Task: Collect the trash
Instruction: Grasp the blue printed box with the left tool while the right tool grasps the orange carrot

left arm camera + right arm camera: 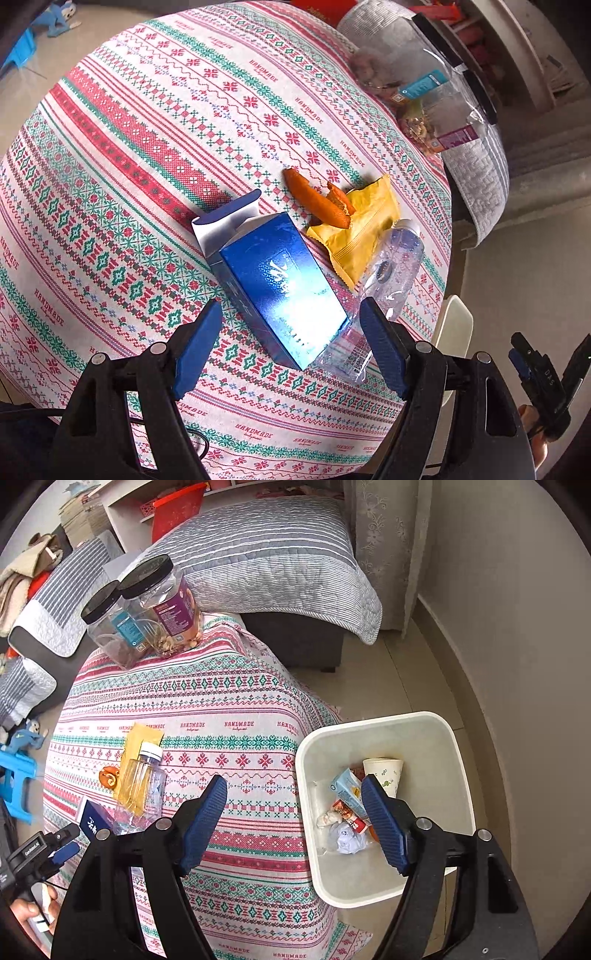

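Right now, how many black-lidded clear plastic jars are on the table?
2, side by side at the far corner of the patterned tablecloth by the grey sofa: the purple-labelled clear plastic jar and, touching it on its left, the teal-labelled clear plastic jar. None seem hidden.
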`<action>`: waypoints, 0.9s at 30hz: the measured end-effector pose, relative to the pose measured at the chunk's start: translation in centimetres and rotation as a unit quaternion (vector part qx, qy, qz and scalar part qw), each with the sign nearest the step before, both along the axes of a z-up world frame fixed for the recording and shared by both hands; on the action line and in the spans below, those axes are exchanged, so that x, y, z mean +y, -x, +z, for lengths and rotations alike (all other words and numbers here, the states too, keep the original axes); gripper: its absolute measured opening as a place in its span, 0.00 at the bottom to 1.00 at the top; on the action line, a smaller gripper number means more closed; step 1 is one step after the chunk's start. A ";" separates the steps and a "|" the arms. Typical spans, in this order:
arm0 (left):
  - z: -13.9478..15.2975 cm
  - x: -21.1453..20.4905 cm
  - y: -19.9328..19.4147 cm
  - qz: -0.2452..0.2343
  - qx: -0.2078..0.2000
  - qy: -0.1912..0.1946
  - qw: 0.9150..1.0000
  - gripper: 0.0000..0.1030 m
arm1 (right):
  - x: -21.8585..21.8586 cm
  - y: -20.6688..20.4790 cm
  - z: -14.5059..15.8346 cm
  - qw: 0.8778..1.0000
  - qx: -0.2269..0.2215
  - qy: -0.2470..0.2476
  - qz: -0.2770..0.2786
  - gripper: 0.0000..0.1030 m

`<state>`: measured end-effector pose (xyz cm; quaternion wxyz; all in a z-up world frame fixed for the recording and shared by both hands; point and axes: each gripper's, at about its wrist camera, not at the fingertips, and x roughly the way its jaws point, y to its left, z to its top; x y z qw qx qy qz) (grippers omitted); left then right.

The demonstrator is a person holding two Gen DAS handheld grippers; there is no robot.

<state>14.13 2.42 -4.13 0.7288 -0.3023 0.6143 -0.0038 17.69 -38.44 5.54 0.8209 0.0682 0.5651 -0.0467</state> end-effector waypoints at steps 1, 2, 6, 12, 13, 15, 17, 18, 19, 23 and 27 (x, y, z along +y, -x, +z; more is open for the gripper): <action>-0.5 0.3 0.1 0.003 0.005 0.006 1.000 0.73 | 0.6 -0.1 -0.1 1.000 0.002 0.004 0.007 0.71; -1.0 0.3 0.2 0.004 0.009 0.010 1.000 0.73 | 1.2 -0.3 -0.3 1.000 0.005 0.007 0.013 0.71; -3.0 -0.4 0.0 0.006 0.018 0.021 1.000 0.73 | 3.5 -0.7 -0.9 0.999 0.014 0.003 0.036 0.71; -5.1 -1.5 -1.3 0.016 0.027 0.023 0.999 0.80 | 7.4 -1.4 -1.8 0.996 0.024 -0.001 0.081 0.71; -5.1 -1.7 -1.5 0.017 0.025 0.019 0.999 0.81 | 8.1 -1.5 -1.9 0.996 0.026 0.001 0.088 0.71; -5.0 -2.2 -2.0 0.013 0.017 0.008 1.000 0.81 | 9.3 -1.7 -2.2 0.994 0.028 0.005 0.103 0.71; -4.7 -2.7 -2.4 -0.002 0.004 -0.017 1.000 0.79 | 10.3 -1.9 -2.6 0.993 0.032 0.005 0.117 0.71; -4.6 -2.9 -2.5 -0.010 -0.001 -0.033 0.999 0.77 | 10.8 -2.1 -2.8 0.992 0.035 0.005 0.121 0.71; -4.5 -3.0 -2.5 -0.014 -0.006 -0.041 0.999 0.76 | 11.2 -2.3 -3.0 0.992 0.037 0.006 0.124 0.71; -3.9 -2.5 -2.6 -0.030 -0.010 -0.051 0.998 0.63 | 12.9 -3.0 -3.8 0.988 0.041 0.019 0.146 0.71; -3.3 -0.6 -2.0 -0.041 -0.008 -0.059 0.997 0.59 | 15.2 -3.4 -4.2 0.982 0.037 0.024 0.184 0.71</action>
